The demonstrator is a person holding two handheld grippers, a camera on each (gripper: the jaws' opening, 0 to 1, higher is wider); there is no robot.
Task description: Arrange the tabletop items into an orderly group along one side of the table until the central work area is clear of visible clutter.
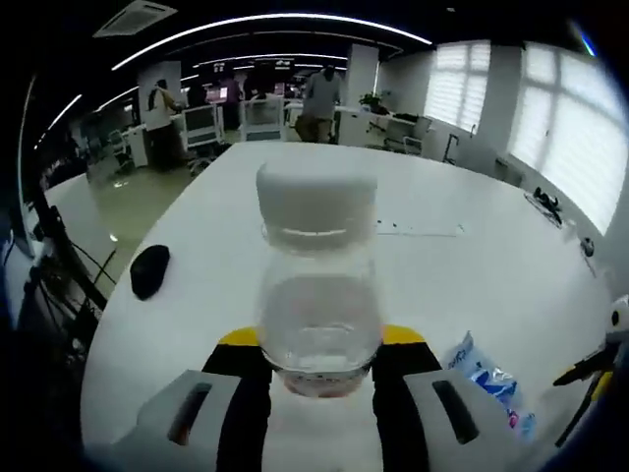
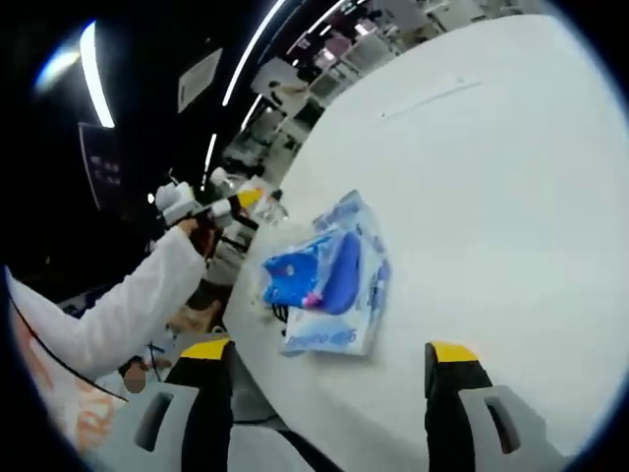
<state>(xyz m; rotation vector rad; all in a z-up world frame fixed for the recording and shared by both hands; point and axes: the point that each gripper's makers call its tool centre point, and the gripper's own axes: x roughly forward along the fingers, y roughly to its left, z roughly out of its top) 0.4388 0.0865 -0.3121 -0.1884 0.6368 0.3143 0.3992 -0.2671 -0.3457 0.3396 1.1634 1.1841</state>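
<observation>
A: What does the left gripper [image 1: 319,379] carry, and why that way?

B: Its 2 jaws are clamped on the base of a clear plastic bottle [image 1: 317,280] with a white cap [image 1: 316,200]. The bottle stands upright and appears lifted above the white table [image 1: 472,285], probably so it can be carried to one side without tipping.

A: And the right gripper [image 2: 329,388]?

B: Its jaws stand wide apart with nothing between them, hovering near the table edge just short of a blue-and-clear plastic packet [image 2: 329,280]. That stance suits an approach to the packet, likely the next item to gather.

A: What does each view add?

B: The left gripper view shows a black mouse-like object [image 1: 149,270] near the far left edge of the table, and the packet [image 1: 491,383] at lower right. The right gripper view shows the person's white sleeve [image 2: 118,310] reaching to the left gripper [image 2: 211,208] beyond the table edge, with the bottle too blurred to make out there
</observation>
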